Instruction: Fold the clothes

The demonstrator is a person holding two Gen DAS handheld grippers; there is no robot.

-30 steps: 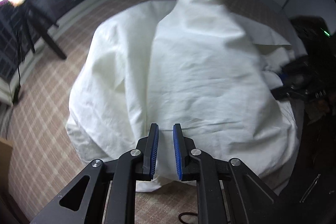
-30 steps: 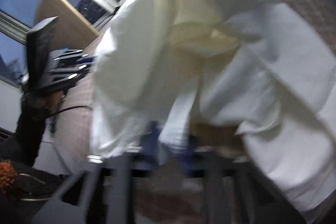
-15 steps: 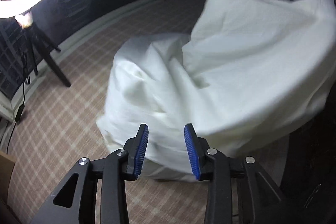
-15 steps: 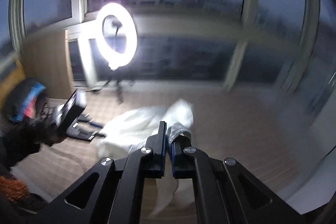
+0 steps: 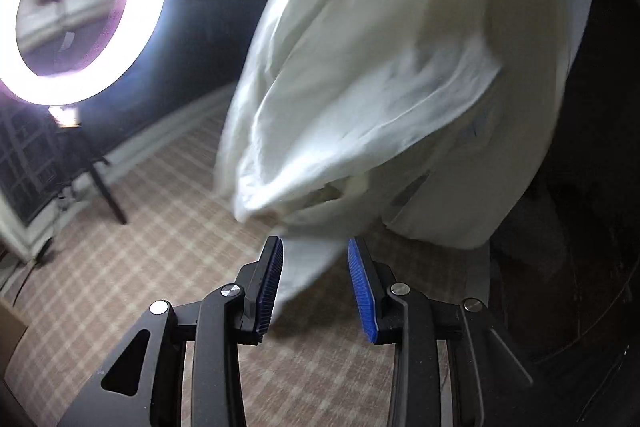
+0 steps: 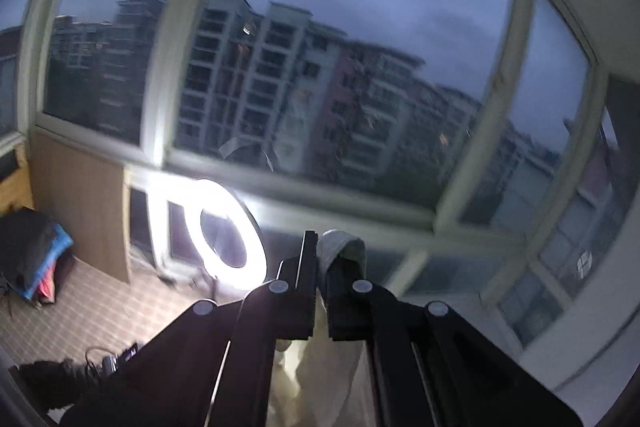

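Window (image 6: 320, 67): fills the upper part of the right wrist view, pale frame, apartment blocks and dusk sky beyond the glass.

Floor (image 5: 140, 267): pale checked covering, seen below the garment in the left wrist view and at lower left, under the window, in the right wrist view.

Garment (image 5: 380, 87): white cloth, lifted clear of the floor and hanging in loose, motion-blurred folds. In the left wrist view it occupies the upper right, to the right of the ring light. Its lowest flap dips into the gap of the left claw. In the right wrist view a bunched end of it pokes up past the right claw tips, and more cloth hangs down beneath that claw.

Ring light (image 5: 80, 7): lit, on a dark tripod standing on the floor, left of the garment. In the right wrist view it stands just under the window sill, left of the claw.

Dark bundle with blue and red cloth (image 6: 36, 255): at the far left, below the window.

Left claw (image 5: 316, 283): jaws wide apart, blue pads facing each other. Cloth flap hangs between them; not pinched.

Right claw (image 6: 320, 267): jaws pressed nearly together, clamping the white cloth between them.
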